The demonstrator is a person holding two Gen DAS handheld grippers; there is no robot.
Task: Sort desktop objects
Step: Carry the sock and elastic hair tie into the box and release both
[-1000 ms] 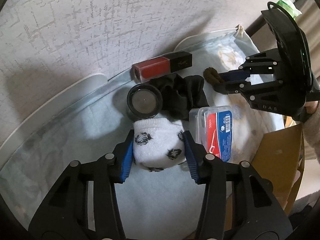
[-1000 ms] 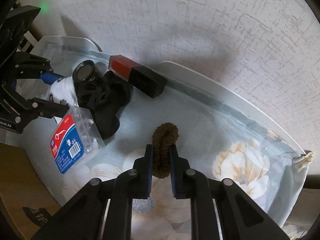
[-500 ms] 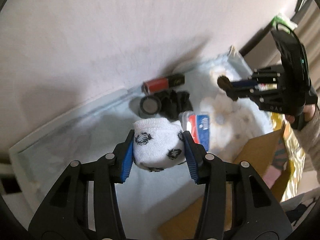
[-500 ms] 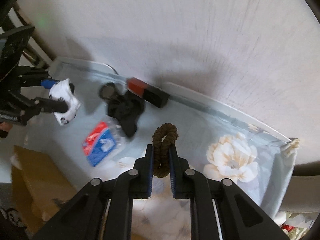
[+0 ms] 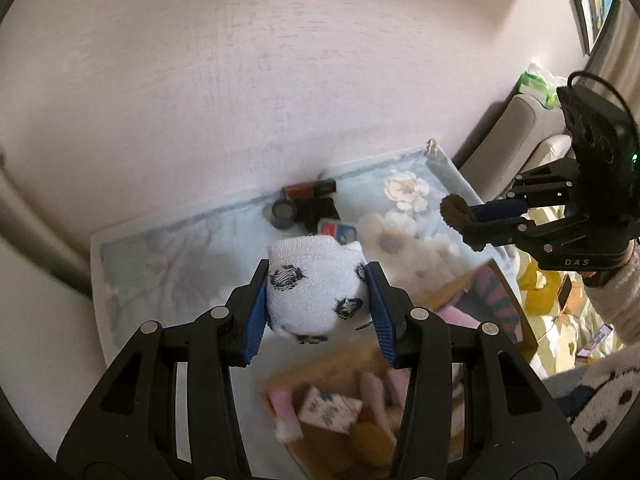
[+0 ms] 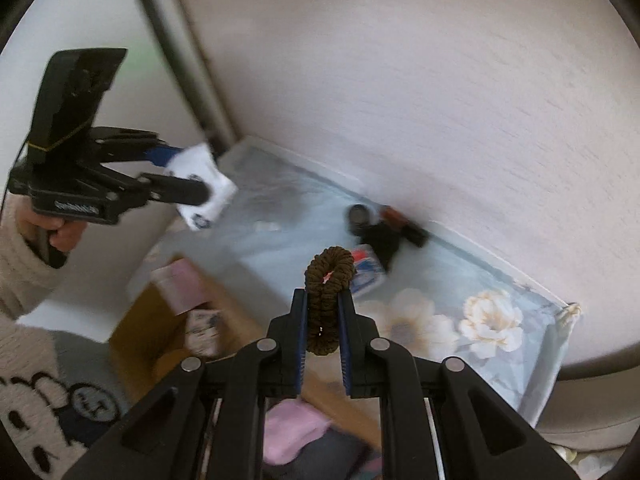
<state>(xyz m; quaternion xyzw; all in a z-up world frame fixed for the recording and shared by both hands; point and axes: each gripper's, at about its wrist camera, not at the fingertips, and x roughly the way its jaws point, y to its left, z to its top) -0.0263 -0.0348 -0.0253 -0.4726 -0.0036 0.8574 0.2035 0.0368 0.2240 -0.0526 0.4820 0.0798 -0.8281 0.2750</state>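
Soft even daylight, fisheye-bent edges, motion blur throughout.

One marking is legible: "DAS", in pale capitals on the black body of my right gripper (image 5: 460, 218), seen from the left wrist. The pale lettering on my left gripper (image 6: 192, 190) and the print on the red-and-blue packet (image 6: 366, 270) are too blurred to read.

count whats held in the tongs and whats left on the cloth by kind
Held socks: 1, white spotted sock
Held hair ties: 1, brown
Lipsticks on cloth: 1
Round jars: 1
Black cloths: 1
Floss boxes: 1
Total: 6
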